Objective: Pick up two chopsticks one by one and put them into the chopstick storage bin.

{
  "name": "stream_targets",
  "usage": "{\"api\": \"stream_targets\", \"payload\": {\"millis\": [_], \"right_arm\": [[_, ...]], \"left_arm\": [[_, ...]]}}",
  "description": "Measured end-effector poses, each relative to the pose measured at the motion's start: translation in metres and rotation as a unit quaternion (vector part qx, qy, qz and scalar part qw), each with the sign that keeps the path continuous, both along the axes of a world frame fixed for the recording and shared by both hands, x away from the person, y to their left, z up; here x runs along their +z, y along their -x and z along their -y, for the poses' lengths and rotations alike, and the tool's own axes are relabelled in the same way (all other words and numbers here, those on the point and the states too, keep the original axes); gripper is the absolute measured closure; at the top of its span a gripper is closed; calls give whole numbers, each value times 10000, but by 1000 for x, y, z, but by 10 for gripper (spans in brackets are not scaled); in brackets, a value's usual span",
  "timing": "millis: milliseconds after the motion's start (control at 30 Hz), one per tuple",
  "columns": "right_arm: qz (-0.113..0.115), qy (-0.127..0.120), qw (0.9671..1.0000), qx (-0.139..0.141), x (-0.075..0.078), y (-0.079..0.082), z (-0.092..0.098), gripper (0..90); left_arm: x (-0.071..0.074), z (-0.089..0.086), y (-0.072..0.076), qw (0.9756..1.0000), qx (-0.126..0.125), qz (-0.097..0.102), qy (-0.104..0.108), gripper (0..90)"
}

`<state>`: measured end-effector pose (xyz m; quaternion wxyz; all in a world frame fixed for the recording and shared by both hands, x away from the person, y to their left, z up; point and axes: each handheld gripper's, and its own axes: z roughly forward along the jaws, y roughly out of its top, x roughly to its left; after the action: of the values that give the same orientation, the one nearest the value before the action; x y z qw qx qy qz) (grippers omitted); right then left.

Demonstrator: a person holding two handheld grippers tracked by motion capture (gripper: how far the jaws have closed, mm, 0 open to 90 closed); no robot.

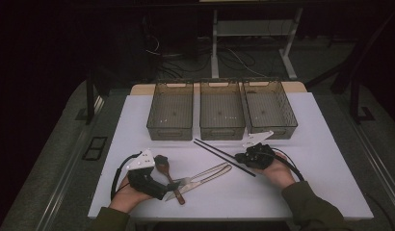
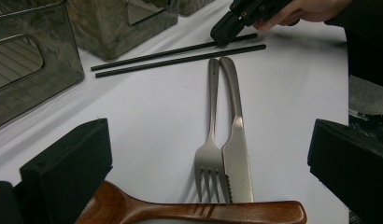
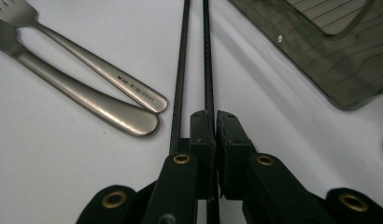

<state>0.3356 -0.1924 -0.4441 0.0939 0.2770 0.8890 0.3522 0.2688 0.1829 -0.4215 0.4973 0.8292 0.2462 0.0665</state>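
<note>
Two black chopsticks (image 1: 224, 157) lie side by side on the white table (image 1: 306, 192). My right gripper (image 1: 238, 157) is shut on the near end of one chopstick (image 3: 208, 70); the other chopstick (image 3: 180, 70) runs just left of the jaws. My left gripper (image 1: 167, 189) is open, low over the table. Its jaws stand wide either side of a steel fork (image 2: 210, 116) and knife (image 2: 236, 140). A wooden spoon (image 2: 189, 212) lies across in front of them. In the left gripper view, the right gripper (image 2: 227, 28) touches the chopsticks (image 2: 180, 55).
Three smoky see-through bins (image 1: 170, 110) (image 1: 221, 110) (image 1: 270, 108) stand in a row at the table's far edge, and one bin (image 3: 329, 56) sits close beside the chopsticks. Fork (image 3: 110, 70) and knife (image 3: 87, 100) handles end beside the chopsticks.
</note>
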Motion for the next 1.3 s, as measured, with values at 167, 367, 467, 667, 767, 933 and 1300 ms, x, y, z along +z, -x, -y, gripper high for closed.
{"api": "stream_targets", "payload": {"millis": [167, 367, 467, 667, 767, 933, 1300], "right_arm": [[22, -186, 9998, -38, 6, 1, 8, 850], [11, -345, 9994, -65, 11, 3, 16, 850], [29, -421, 9991, -74, 14, 5, 18, 850], [14, -581, 9983, -66, 21, 12, 26, 850], [26, -660, 9978, -20, 26, 16, 28, 850], [57, -789, 9969, 5, 32, 19, 31, 849], [158, -1063, 9942, -60, 47, 19, 32, 850]], "left_arm": [[0, 1, 0, 10000, 2, 1, -2, 0], [0, 1, 1, 10000, 11, 20, 7, 0], [0, 0, 0, 10000, 14, 8, 21, 0], [0, 1, 0, 10000, 17, 2, 36, 0], [0, 1, 1, 10000, 12, 24, 34, 0], [0, 0, 0, 10000, 25, 4, 57, 0], [-1, 2, 1, 10000, 18, 2, 35, 0]]}}
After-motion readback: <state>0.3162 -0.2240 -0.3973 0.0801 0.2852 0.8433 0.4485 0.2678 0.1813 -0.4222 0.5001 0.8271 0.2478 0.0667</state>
